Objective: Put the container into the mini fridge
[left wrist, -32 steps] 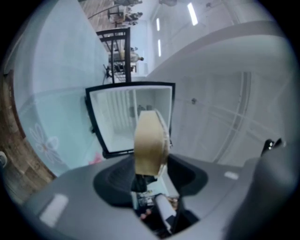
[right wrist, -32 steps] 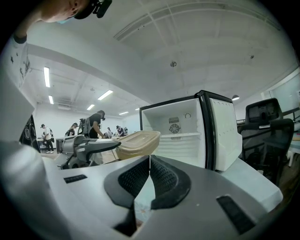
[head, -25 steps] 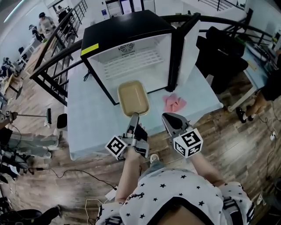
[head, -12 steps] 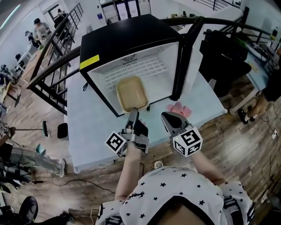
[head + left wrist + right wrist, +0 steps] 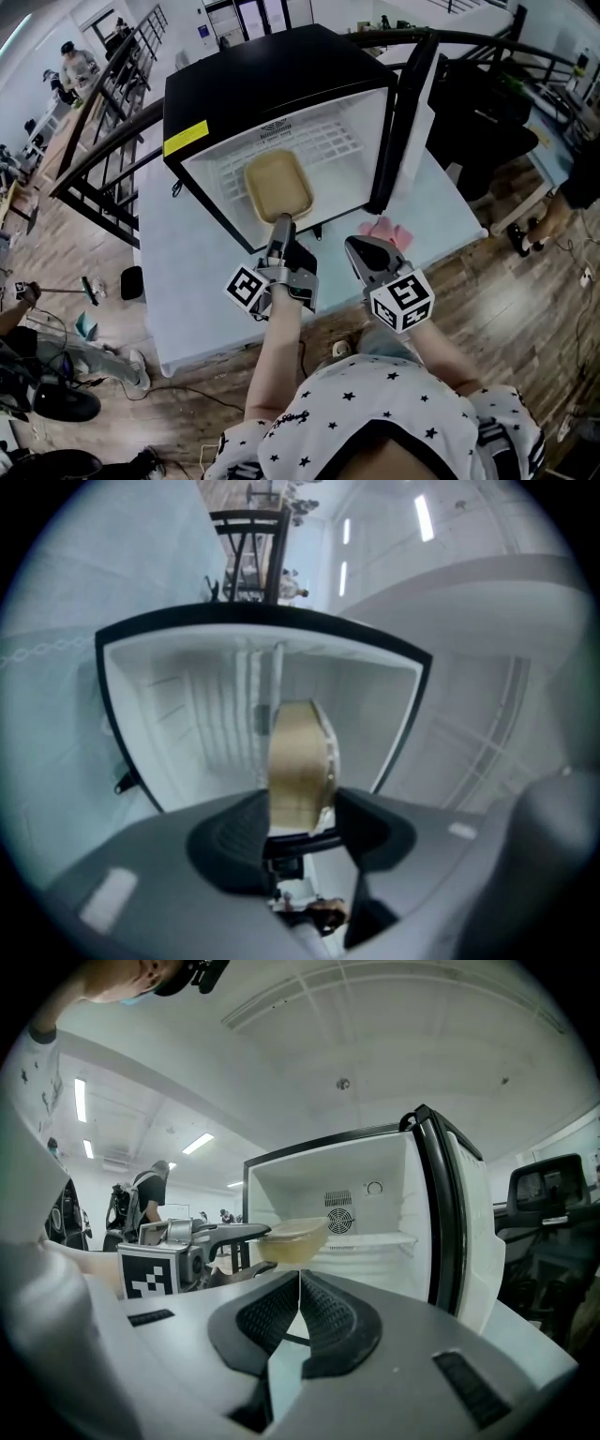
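Note:
A tan, shallow plastic container [image 5: 278,185] hangs level in the mouth of the open black mini fridge [image 5: 272,84], over its white wire shelf [image 5: 309,145]. My left gripper [image 5: 279,228] is shut on the container's near rim. In the left gripper view the container [image 5: 300,761] stands edge-on between the jaws of the left gripper [image 5: 300,810], with the white fridge interior [image 5: 187,714] behind it. My right gripper [image 5: 361,251] hovers shut and empty in front of the fridge's right side. The right gripper view shows the right gripper [image 5: 298,1288] shut and the container [image 5: 292,1238] at the fridge opening.
The fridge door [image 5: 415,103] is swung open at the right. A pink cloth [image 5: 386,229] lies on the pale blue table [image 5: 187,272] beside the fridge. A black railing [image 5: 103,141] runs behind, and a black chair [image 5: 478,112] stands at the right. People stand far back left.
My left gripper has carried the container forward from above the table's front into the fridge's opening. The right gripper has kept its place beside it, still shut.

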Action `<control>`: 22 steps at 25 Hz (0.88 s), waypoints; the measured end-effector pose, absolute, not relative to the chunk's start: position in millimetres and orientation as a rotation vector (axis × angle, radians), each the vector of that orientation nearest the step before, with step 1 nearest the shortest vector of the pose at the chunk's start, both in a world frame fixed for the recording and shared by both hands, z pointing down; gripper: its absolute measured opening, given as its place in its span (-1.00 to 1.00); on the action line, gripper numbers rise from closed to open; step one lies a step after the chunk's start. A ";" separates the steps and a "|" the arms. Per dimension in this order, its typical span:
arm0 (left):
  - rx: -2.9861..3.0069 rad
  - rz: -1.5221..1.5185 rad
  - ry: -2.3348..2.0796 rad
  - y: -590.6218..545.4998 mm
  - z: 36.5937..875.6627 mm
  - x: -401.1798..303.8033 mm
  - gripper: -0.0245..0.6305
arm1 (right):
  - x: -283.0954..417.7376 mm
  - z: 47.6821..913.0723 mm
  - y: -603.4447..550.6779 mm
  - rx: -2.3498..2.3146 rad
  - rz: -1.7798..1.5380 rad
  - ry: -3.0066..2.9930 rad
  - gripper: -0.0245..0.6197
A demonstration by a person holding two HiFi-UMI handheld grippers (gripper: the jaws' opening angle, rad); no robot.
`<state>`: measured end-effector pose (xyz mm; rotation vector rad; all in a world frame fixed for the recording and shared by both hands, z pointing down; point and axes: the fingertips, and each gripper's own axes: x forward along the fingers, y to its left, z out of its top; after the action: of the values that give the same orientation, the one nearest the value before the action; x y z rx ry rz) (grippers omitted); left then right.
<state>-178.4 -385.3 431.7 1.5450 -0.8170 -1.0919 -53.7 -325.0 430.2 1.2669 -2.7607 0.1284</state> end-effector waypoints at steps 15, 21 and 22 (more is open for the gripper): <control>1.507 -1.160 -0.834 -438.5 427.7 -175.0 -0.26 | -62.8 435.7 -371.0 1.159 0.116 -2.796 -0.86; 1.493 -1.196 -0.861 -459.4 423.8 -181.9 -0.26 | -62.6 434.9 -388.5 1.132 0.112 -2.809 -0.86; 1.490 -1.203 -0.861 -463.0 423.1 -182.7 -0.26 | -61.7 435.3 -391.0 1.131 0.114 -2.810 -0.86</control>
<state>-182.7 -463.0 423.1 1.4900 -0.8612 -1.2027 -61.7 -391.0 435.3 1.1314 -2.8096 0.1136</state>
